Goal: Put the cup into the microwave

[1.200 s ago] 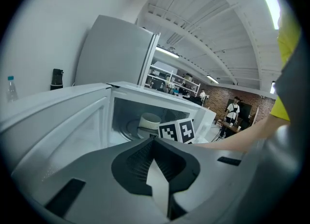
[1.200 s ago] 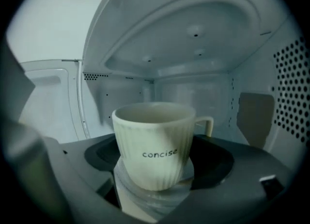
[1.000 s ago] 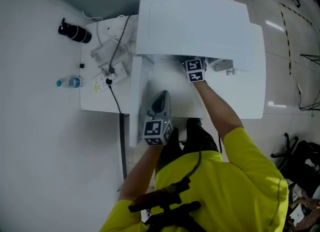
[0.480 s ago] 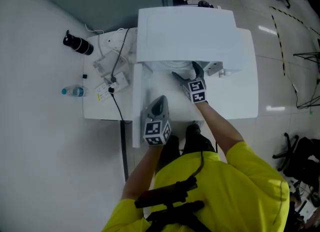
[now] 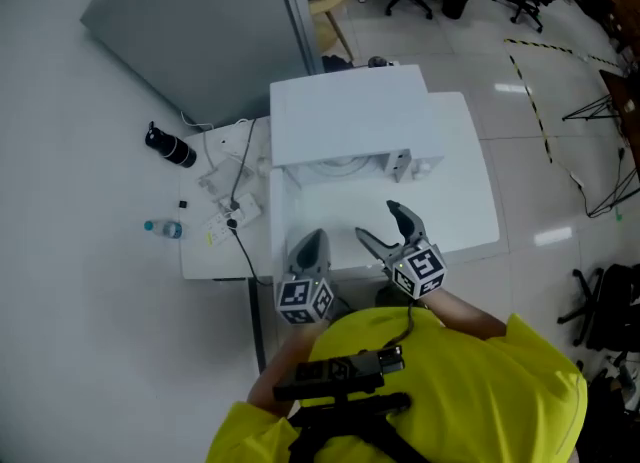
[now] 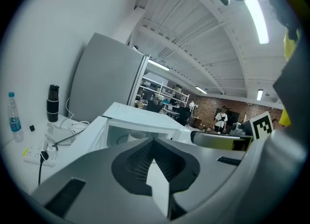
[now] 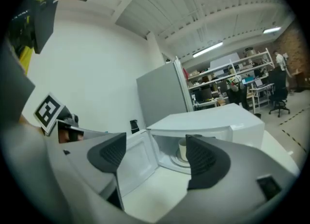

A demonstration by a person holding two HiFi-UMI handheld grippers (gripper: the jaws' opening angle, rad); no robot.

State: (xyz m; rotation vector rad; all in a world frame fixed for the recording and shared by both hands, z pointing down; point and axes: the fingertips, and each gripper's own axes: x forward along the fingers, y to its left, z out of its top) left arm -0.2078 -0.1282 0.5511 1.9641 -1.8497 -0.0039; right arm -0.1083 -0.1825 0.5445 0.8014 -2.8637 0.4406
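The white microwave stands on the white table with its door swung open to the left. In the right gripper view the pale cup stands upright on the turntable inside the cavity; the left gripper view also shows the cup there. My right gripper hangs in front of the opening, well back from the cup. It is open, its jaws are closing, and nothing is between them. My left gripper is shut and empty, near the door's front edge.
Left of the microwave lie a black bottle, a small water bottle and a power strip with cables. A grey partition stands behind. The table's right part is bare. Office chairs stand far back.
My right gripper has pulled out of the microwave, back toward the person and upward, leaving the cup inside. The left gripper has risen a little.
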